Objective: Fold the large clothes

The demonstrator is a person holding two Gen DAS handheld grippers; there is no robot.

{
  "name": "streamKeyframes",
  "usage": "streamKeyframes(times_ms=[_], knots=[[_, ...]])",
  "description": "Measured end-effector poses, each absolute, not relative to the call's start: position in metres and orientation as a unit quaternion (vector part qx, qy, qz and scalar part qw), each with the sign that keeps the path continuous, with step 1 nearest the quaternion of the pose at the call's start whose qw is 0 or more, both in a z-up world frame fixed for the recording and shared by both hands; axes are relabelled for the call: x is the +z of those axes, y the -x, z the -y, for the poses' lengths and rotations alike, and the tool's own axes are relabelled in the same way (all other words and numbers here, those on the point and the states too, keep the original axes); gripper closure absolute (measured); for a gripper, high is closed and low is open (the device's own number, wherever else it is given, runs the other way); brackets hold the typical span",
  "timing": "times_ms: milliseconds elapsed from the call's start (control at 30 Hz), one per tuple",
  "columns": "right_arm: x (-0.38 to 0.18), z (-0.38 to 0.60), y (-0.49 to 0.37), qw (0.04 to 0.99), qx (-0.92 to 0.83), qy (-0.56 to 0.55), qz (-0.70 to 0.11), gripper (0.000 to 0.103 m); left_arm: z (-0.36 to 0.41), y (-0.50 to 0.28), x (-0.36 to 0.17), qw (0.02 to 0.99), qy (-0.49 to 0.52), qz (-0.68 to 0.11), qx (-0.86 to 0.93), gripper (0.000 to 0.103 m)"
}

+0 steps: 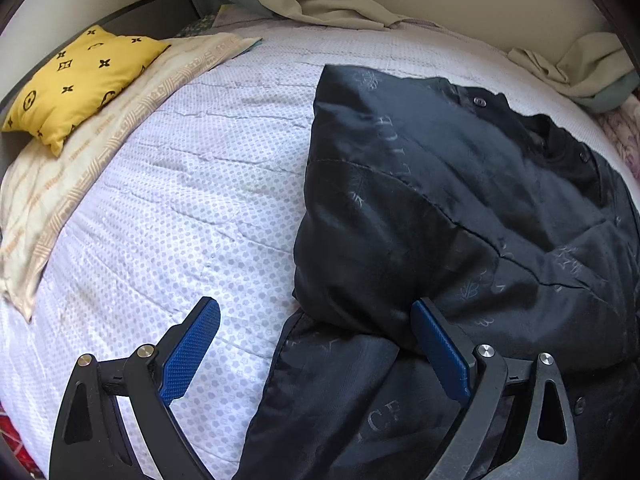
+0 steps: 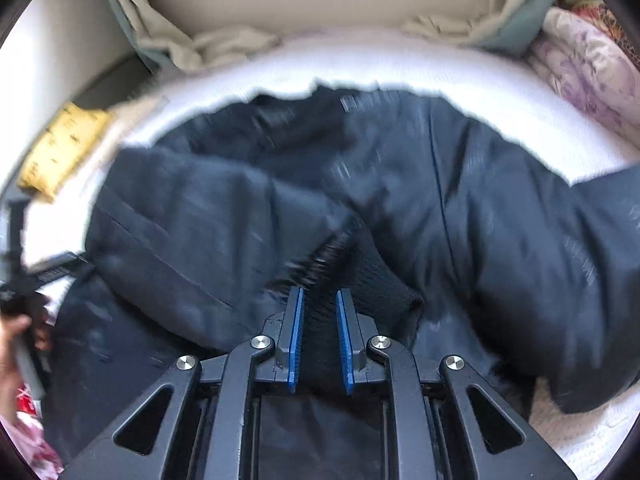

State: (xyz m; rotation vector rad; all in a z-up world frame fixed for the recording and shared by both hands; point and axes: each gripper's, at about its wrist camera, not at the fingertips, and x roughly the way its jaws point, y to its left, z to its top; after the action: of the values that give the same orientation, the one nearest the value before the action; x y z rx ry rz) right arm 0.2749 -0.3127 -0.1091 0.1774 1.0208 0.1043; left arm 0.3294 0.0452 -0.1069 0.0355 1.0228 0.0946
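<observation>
Left gripper (image 1: 316, 322) I see spread wide, gripping nothing, over the near edge of the dark jacket (image 1: 460, 200) | right gripper (image 2: 320, 304) nearly closed, pinching the jacket's black ribbed knit (image 2: 360, 264) | jacket lies bunched on white bedspread (image 1: 180, 200) | yellow cushion (image 1: 80, 80) well apart, far left | right view blurred

A home bedroom: a bed under a white dotted quilt (image 1: 168, 200), a yellow monogram cushion (image 1: 80, 80) far left of the left claw, rumpled beige sheets (image 1: 320, 4) along the wall beyond.
</observation>
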Motion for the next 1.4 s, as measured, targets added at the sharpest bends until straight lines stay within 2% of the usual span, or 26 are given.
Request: streamKeyframes(times_ms=[267, 433, 533, 600, 667, 1167, 1233, 1300, 1400], knots=[[-0.132, 0.313, -0.276, 0.865, 0.042, -0.076, -0.495, 0.099, -0.041, -0.327, -0.107, 0.874, -0.034, -0.482, 0.048, 0.005], [-0.129, 0.325, -0.275, 0.855, 0.052, -0.124, -0.502, 0.098, -0.030, -0.322, -0.098, 0.880, -0.056, -0.470, 0.048, 0.005], [-0.116, 0.331, -0.269, 0.854, 0.049, -0.157, -0.494, 0.086, -0.025, -0.317, -0.092, 0.882, -0.057, -0.465, 0.041, 0.006], [-0.104, 0.331, -0.264, 0.862, 0.041, -0.147, -0.483, 0.070, -0.023, -0.313, -0.088, 0.884, -0.054, -0.462, 0.035, 0.006], [-0.094, 0.332, -0.258, 0.870, 0.036, -0.147, -0.469, 0.059, -0.020, -0.310, -0.083, 0.888, -0.056, -0.456, 0.032, 0.006], [-0.049, 0.388, -0.220, 0.871, 0.019, -0.231, -0.433, 0.058, -0.001, -0.274, -0.044, 0.905, -0.022, -0.424, -0.036, 0.005], [-0.039, 0.403, -0.210, 0.873, 0.015, -0.251, -0.419, 0.057, 0.002, -0.267, -0.039, 0.909, -0.020, -0.415, -0.046, 0.001], [-0.030, 0.423, -0.200, 0.873, 0.007, -0.276, -0.402, 0.051, 0.003, -0.259, -0.034, 0.913, -0.021, -0.403, -0.053, 0.001], [-0.018, 0.467, -0.176, 0.868, -0.015, -0.339, -0.364, 0.049, 0.003, -0.250, -0.027, 0.917, -0.026, -0.394, -0.059, 0.001]])
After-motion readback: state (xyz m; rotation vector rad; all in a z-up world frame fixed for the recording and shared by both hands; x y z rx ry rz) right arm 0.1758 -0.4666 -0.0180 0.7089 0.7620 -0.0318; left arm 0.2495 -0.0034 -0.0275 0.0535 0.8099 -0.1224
